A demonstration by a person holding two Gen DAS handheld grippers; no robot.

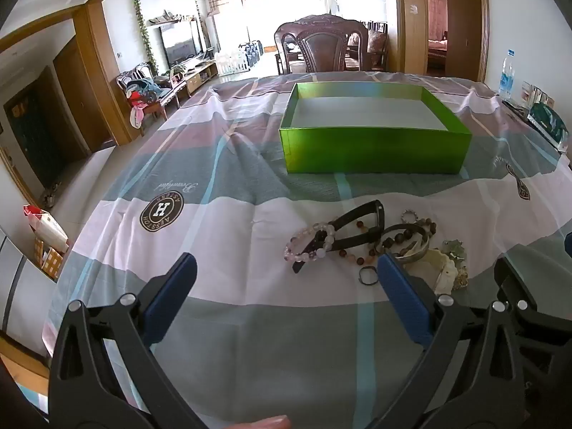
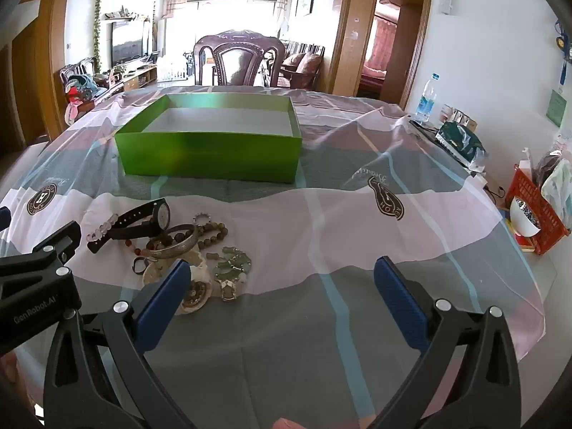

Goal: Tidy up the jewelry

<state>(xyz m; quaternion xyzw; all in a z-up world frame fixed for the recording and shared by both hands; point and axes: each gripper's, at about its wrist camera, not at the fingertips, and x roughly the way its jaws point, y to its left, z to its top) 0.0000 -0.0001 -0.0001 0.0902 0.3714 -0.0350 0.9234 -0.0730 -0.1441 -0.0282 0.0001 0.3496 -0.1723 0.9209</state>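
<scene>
The jewelry [image 2: 178, 246] lies in a loose heap on the cloth-covered table [image 2: 321, 321], on the near side of the green box [image 2: 211, 159] and well apart from it. A black watch [image 2: 143, 220] rests on its side at the far edge of the heap, its strap running left to right and its dial [image 2: 164, 215] at the right end. A pink bead bracelet [image 1: 311, 243] drapes over the strap, a silver bangle [image 2: 175, 241] sits just beside the dial, and brown beads [image 2: 211, 232], green stone pieces [image 2: 232, 262] and a small dark ring [image 1: 368, 276] lie around them. The box is open-topped, its long side facing the heap. The left gripper [image 1: 286, 279] hangs over the cloth with its jaws spread wide and nothing between them, its right finger next to the ring. The right gripper [image 2: 282, 279] is likewise wide apart and empty, its left finger over the heap's near edge.
</scene>
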